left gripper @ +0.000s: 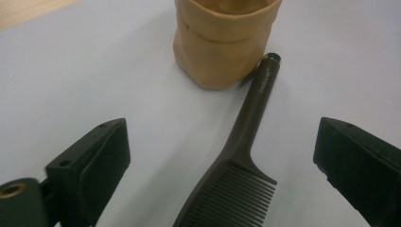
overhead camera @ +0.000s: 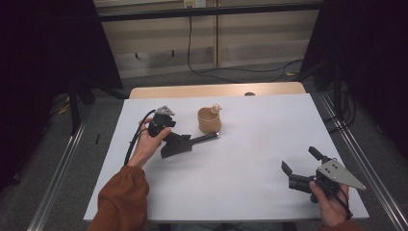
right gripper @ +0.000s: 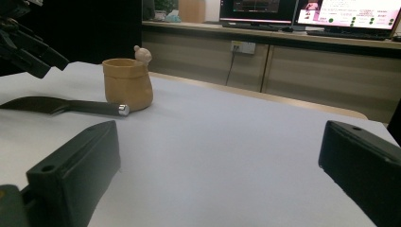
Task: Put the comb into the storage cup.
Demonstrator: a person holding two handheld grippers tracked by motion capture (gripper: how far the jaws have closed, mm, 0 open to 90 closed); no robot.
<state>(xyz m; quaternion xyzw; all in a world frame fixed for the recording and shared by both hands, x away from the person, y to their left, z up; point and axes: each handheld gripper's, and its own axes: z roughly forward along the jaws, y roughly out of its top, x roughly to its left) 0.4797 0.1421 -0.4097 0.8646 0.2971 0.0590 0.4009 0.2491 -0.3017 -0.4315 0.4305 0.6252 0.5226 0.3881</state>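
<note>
The left gripper (overhead camera: pixel 185 143) hangs just above the white table (overhead camera: pixel 250 159) with its jaws spread wide and nothing between them — the black comb (left gripper: pixel 236 175) lies flat on the surface directly under that gap, toothed end nearest the gripper, handle running ahead. Straddling it this way probably sets up a pinch across the comb's spine. The handle's tip touches or nearly touches the small tan pouch-shaped pot (left gripper: pixel 222 40) just beyond, likely where the comb belongs. The right gripper (overhead camera: pixel 302 167), well off to the side, rests low with jaws wide and empty — seemingly idle.
</note>
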